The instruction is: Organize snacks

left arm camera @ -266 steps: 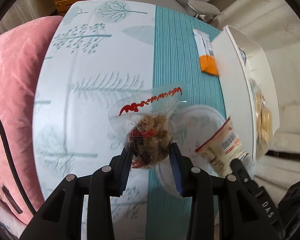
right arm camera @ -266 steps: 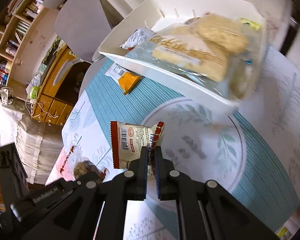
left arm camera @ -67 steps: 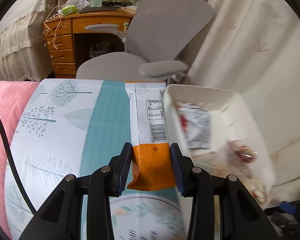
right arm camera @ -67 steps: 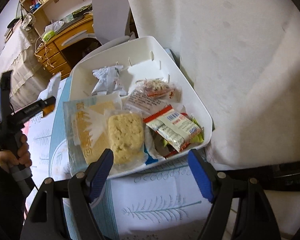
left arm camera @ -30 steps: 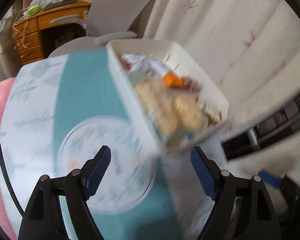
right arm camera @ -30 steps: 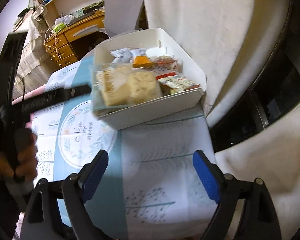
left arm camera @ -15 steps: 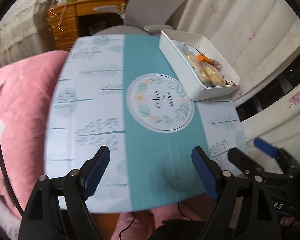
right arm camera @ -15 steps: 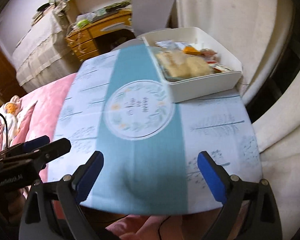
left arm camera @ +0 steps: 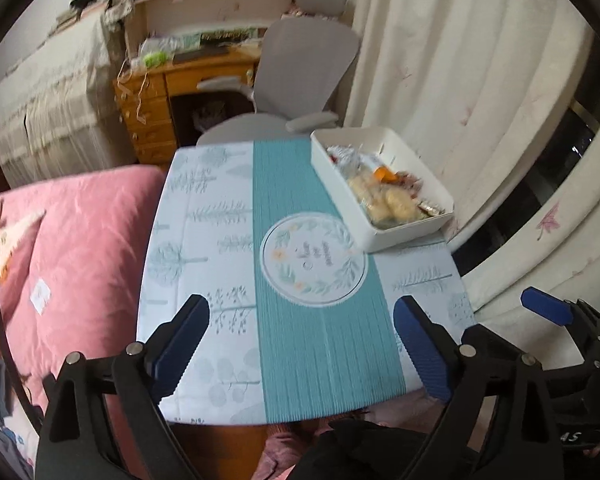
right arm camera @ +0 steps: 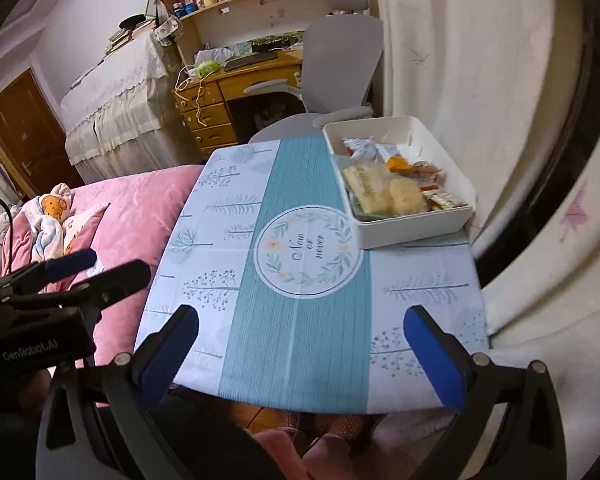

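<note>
From the left wrist, one white bin (left arm camera: 410,230) sits at the far right corner of the tabletop (left arm camera: 204,240), just beside the curtain (left arm camera: 460,80), with several snack packets (left arm camera: 384,196) heaped inside. The remaining cloth lies bare. The left gripper (left arm camera: 300,348) has just been opening its jaws; they stand wide with nothing between them.

From the right wrist, the same bin (right arm camera: 416,224) holds pale biscuits in clear wrap, one orange packet (right arm camera: 398,165) and red-striped packets. The right gripper (right arm camera: 300,354) has likewise just spread its jaws wide, empty, over the tabletop's near edge. One grey chair (right arm camera: 340,60) stands beyond.
</note>
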The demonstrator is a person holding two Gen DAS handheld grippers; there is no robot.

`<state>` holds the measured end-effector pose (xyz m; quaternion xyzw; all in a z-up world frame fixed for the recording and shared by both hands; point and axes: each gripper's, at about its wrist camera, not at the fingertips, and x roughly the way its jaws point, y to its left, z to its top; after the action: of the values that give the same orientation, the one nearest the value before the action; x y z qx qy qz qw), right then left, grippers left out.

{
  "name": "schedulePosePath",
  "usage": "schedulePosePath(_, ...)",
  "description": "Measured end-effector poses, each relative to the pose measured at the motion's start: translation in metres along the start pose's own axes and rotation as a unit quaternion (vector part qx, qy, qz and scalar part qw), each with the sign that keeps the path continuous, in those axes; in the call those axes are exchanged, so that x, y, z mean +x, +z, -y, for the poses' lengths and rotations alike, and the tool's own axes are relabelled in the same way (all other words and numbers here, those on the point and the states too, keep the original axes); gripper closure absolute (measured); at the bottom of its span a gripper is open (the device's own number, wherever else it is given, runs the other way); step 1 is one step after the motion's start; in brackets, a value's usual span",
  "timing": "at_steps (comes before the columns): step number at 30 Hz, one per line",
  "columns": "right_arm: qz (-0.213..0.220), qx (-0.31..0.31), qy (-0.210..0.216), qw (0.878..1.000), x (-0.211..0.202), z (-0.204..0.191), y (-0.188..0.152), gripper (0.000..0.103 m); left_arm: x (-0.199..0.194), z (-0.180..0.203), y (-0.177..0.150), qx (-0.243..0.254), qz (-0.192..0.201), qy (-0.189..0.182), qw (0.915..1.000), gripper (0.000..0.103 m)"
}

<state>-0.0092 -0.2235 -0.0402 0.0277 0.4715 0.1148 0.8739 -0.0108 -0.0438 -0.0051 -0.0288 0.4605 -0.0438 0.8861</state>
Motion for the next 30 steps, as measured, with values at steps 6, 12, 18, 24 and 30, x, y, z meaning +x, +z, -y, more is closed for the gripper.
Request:
schedulePosePath(6,0.02,0.008,-0.014,1.0,-0.017,0.016,-0.001,0.0,-0.002,0.023,0.004,-0.001,0.02,0.024,0.9995,0.01)
schedulePosePath(12,0.039,0.028,-0.026,0.999,-0.021,0.027,-0.003,0.0,-0.001,0.028,0.005,-0.014,0.035,0.061,0.9974,0.001)
schedulePosePath(18,0.03,0.028,-0.029,0.999,-0.007,0.03,-0.001,0.0,0.007,0.028,0.006,-0.017,0.035,0.086,0.9955,0.001)
schedulePosePath(24,0.027,0.035,-0.033,0.998,-0.002,0.035,0.004,0.0,0.012,0.029,0.009,-0.013,0.03,0.095,0.995,0.001)
schedulePosePath(30,0.019,0.029,-0.029,0.999,0.004,0.032,0.007,0.0,0.014,0.028,0.009,-0.014,0.029,0.1,0.9945,0.001)
